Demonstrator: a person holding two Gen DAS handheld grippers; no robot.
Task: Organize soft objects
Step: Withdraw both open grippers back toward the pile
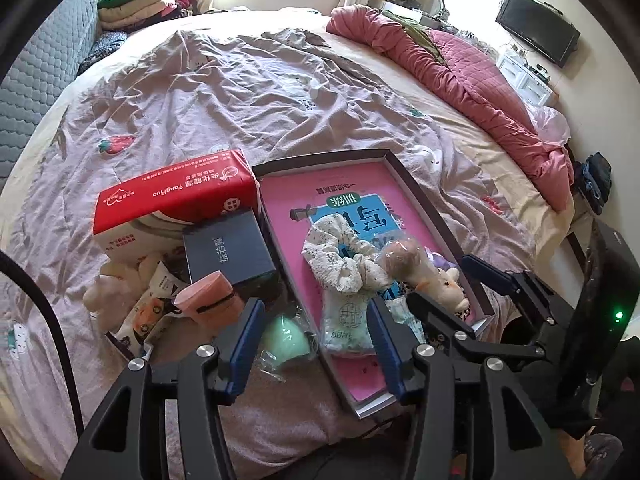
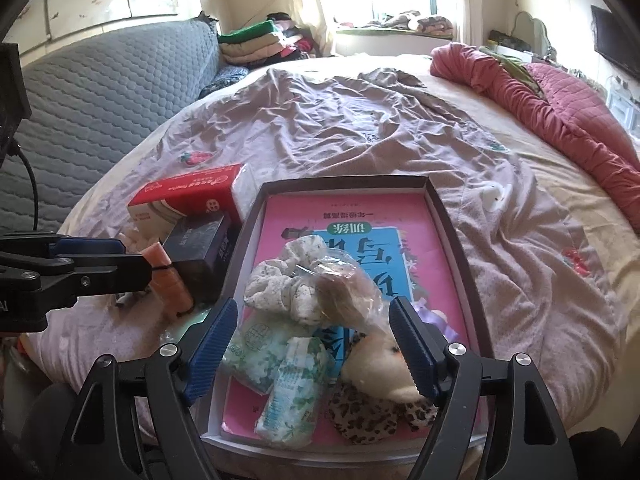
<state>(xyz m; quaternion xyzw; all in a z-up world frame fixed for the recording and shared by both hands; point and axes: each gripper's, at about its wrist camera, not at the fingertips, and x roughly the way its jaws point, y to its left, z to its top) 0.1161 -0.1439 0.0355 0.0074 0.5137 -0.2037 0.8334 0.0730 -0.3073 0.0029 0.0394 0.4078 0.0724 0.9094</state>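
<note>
Rumpled bed (image 1: 240, 92), red "YangHuo" tissue pack (image 1: 176, 196), left tool (image 1: 312, 344), right tool (image 2: 312, 344) both spread, empty.

scrunchie (image 2: 280, 280): white, dark floral speckle | pouch (image 2: 372, 412): leopard print | book (image 2: 360, 216): pink, blue panel | tissue box (image 1: 176, 196): red and white | tool pads (image 2: 208, 352): blue

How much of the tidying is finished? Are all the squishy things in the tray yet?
Partly done. The tray already holds a scrunchie, tissue packs and a plush toy. Nothing is in hand: the left claw and right claw are both open and empty. Still outside lie a white plush and a green sponge.
</note>
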